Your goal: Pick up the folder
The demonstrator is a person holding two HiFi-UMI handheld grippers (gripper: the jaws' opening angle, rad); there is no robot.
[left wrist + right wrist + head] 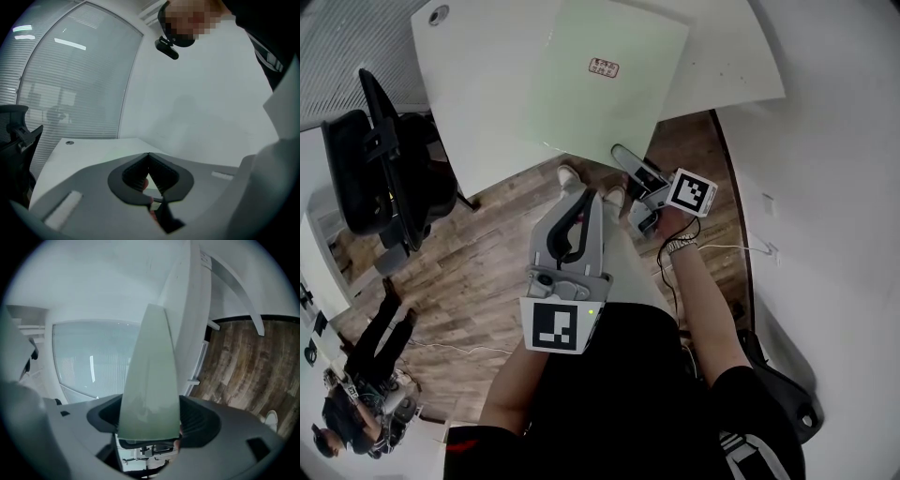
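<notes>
A pale green folder (600, 94) with a small label lies flat on the white table (478, 84), its near corner jutting over the table's edge. My right gripper (628, 161) is at that overhanging corner. In the right gripper view the folder (150, 380) runs into the gap between the jaws of the right gripper (154, 419), which stand wide and do not press on it. My left gripper (587, 199) hangs in front of the table over the floor, apart from the folder. In its own view, the left gripper (149, 154) has its tips together with nothing between them.
A black office chair (375, 169) stands left of the table. Wood floor (487, 253) lies below the grippers, with my shoes (569, 175) at the table's edge. Another person (356, 394) stands at lower left. A white wall (834, 187) is close on the right.
</notes>
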